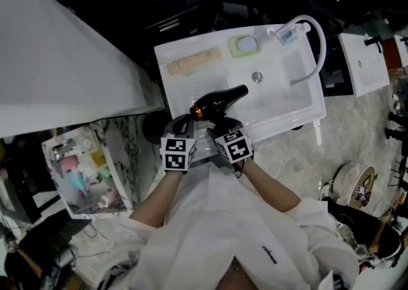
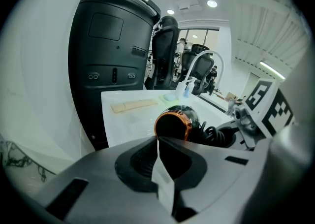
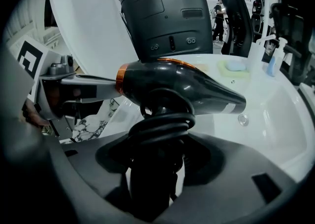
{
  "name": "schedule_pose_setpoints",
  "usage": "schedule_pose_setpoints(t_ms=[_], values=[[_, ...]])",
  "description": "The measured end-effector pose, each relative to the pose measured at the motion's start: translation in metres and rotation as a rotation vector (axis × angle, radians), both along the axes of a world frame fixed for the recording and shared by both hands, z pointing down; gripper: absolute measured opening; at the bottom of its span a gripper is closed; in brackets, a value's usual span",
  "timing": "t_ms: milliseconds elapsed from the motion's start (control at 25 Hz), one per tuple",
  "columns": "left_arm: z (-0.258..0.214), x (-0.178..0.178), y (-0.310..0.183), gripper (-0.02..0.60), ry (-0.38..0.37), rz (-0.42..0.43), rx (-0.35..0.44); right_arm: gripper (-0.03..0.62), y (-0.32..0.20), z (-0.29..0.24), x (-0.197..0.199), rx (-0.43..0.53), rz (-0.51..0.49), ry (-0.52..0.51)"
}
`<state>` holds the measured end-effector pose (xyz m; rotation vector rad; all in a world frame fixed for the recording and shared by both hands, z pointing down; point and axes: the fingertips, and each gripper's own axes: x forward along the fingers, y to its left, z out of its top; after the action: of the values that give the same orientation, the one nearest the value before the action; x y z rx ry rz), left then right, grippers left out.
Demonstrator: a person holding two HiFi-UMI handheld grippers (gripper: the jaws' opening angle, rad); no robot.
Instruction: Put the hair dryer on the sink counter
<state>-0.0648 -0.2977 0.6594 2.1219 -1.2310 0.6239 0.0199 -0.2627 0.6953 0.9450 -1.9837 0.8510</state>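
The black hair dryer (image 1: pixel 217 102) with an orange rear ring hangs over the near left part of the white sink (image 1: pixel 299 113), nozzle pointing toward the drain (image 1: pixel 257 77). My right gripper (image 1: pixel 221 123) is shut on its handle (image 3: pixel 156 134), which has the black cord wound round it. In the right gripper view the hair dryer (image 3: pixel 182 87) lies level above the basin. My left gripper (image 1: pixel 190 118) is shut, with its tips at the dryer's orange rear end (image 2: pixel 172 125). Nothing shows between its jaws.
On the sink's counter strip lie a beige comb-like piece (image 1: pixel 193 62) and a green soap dish (image 1: pixel 244 45); a white arched faucet (image 1: pixel 317 40) and a small bottle (image 1: pixel 287 34) stand at the far right. A clear bin of toiletries (image 1: pixel 83 174) sits at the left. Another white basin (image 1: pixel 363 62) is at right.
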Motion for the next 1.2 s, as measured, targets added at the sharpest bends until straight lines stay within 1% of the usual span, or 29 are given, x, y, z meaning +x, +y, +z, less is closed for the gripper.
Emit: schedule_pose_setpoints(t_ms=[240,560,760,1200], values=[[0.003,-0.005,0.004,0.034,0.006,-0.016,-0.007,0.287,0.005,0.011,-0.010,-0.033,-0.037,0.025],[0.004,-0.008,0.007,0.034,0.016,-0.031,-0.008,0.287,0.005,0.025,-0.016,-0.052,-0.059,0.042],[0.013,-0.010,0.009,0.034,0.000,-0.027,-0.021,0.287,0.005,0.032,-0.019,-0.060,-0.057,0.054],[0.016,-0.004,0.018,0.034,0.005,-0.005,-0.062,0.288,0.005,0.046,-0.016,-0.054,-0.069,0.108]])
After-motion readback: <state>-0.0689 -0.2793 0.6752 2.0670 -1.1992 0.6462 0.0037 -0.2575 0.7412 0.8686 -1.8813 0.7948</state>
